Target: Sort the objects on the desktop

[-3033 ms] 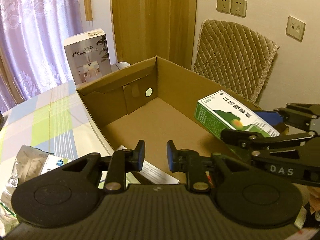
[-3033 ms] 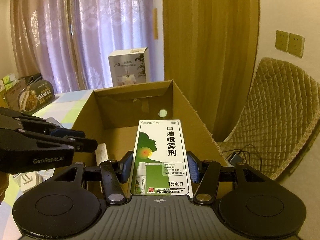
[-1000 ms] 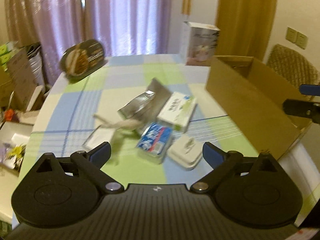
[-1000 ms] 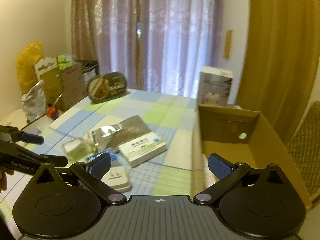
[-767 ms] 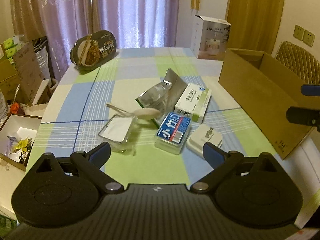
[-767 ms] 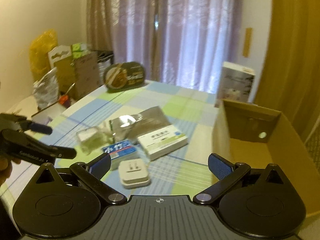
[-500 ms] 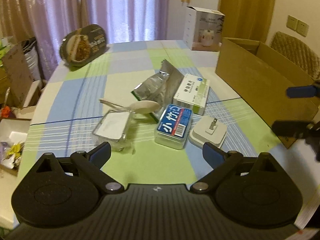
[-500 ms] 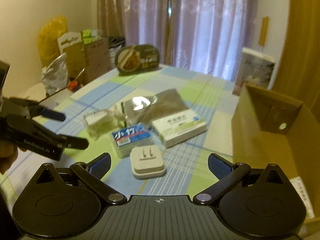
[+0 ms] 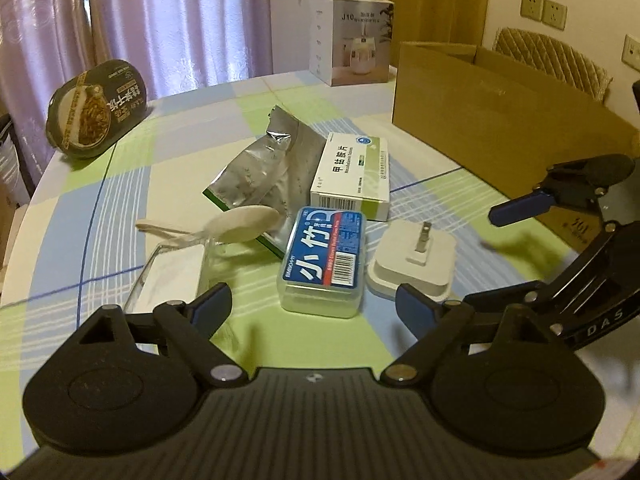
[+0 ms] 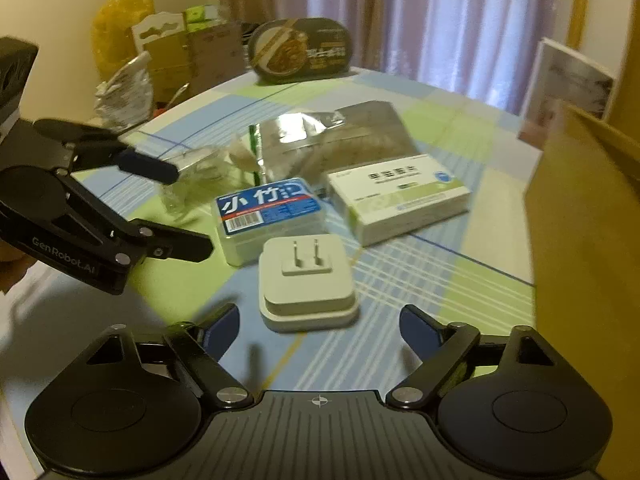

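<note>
Checked green, blue and white cloth covers the table [image 9: 120, 184]. From the left wrist view, the left gripper [image 9: 314, 306] has its fingers spread wide and holds nothing. Just ahead between them lies a clear plastic box with a blue label [image 9: 324, 258]. A white flat plug adapter [image 9: 414, 258] lies ahead to the right, a clear lidded case [image 9: 172, 276] with a white plastic spoon [image 9: 236, 224] ahead to the left. Behind them are a silver foil pouch [image 9: 264, 172] and a white and green medicine carton [image 9: 354, 176]. A brown cardboard box [image 9: 492, 116] stands far right.

From the right wrist view, the right gripper [image 10: 320, 326] is also spread and empty, with the adapter [image 10: 306, 282] close ahead between its fingers, not touched. The blue label box [image 10: 268, 212] lies beyond it.
</note>
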{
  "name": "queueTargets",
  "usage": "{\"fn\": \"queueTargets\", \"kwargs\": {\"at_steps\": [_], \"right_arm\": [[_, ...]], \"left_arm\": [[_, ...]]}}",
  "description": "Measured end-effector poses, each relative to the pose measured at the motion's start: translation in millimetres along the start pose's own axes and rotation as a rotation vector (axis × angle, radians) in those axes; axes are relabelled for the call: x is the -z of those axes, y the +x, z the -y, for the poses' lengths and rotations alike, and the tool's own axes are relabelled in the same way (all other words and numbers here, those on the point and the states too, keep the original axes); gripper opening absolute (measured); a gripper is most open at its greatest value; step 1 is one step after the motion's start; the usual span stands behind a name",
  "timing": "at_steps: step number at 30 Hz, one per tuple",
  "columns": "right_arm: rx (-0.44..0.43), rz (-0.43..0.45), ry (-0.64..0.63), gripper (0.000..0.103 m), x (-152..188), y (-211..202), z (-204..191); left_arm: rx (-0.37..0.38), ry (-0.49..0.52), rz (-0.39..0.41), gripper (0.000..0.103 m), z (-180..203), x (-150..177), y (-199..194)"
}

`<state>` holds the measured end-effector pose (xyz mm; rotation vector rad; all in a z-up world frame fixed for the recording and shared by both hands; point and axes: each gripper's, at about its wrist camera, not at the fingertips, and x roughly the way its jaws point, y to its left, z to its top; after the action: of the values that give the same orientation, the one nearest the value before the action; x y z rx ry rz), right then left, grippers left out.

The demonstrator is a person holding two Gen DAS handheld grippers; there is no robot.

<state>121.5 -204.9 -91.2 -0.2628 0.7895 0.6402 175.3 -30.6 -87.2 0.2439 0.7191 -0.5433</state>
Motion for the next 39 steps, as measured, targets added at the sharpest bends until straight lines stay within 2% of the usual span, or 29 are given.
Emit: {"fn": "queueTargets", "kwargs": {"at_steps": [9, 11, 18, 20, 22, 24, 28, 31, 36, 39], "right_arm": [[-0.039, 0.007, -0.009, 0.070, -6.4, 27.0, 6.9], [-0.047, 0.008, -0.009, 0.062, -6.7, 29.3, 8.8], [0.046, 0.002, 0.054, 0.062, -0.5, 20.7, 23.4], [0.064, -0.001, 0.075, 0.062, 2.3, 16.6, 28.4], [0.075, -0.003, 0.087, 0.061, 4.7, 12.0, 31.6], [0.082, -0.005, 0.094, 0.061, 6.7, 8.2, 32.7], [0.091, -0.009, 0.115, 0.061, 11.8, -2.9, 32.0], [0.095, -0.014, 0.139, 0.061, 17.7, -14.9, 29.0], [0.093, -0.024, 0.136, 0.062, 34.6, -33.0, 17.9], [0.095, -0.023, 0.131, 0.062, 41.8, -37.0, 14.4]], "left_arm": [[0.035, 0.031, -0.007, 0.086, -5.3, -4.5, 16.8], [0.042, 0.030, -0.007, 0.086, -4.7, -5.7, 20.3], [0.035, 0.051, -0.007, 0.086, 2.1, -9.4, 33.2], [0.026, 0.054, -0.012, 0.081, 4.3, -10.4, 37.8], [0.015, 0.047, -0.023, 0.064, 5.4, -10.6, 43.6], [0.003, 0.021, -0.032, 0.055, 5.6, -10.0, 47.8], [-0.012, -0.014, -0.043, 0.054, 10.5, -7.9, 40.2], [-0.023, -0.051, -0.080, 0.054, 18.0, -1.8, 25.1], [0.007, -0.083, -0.110, 0.054, 44.1, 14.4, -3.8], [0.007, -0.070, -0.096, 0.066, 58.0, 19.5, -10.2]]}}
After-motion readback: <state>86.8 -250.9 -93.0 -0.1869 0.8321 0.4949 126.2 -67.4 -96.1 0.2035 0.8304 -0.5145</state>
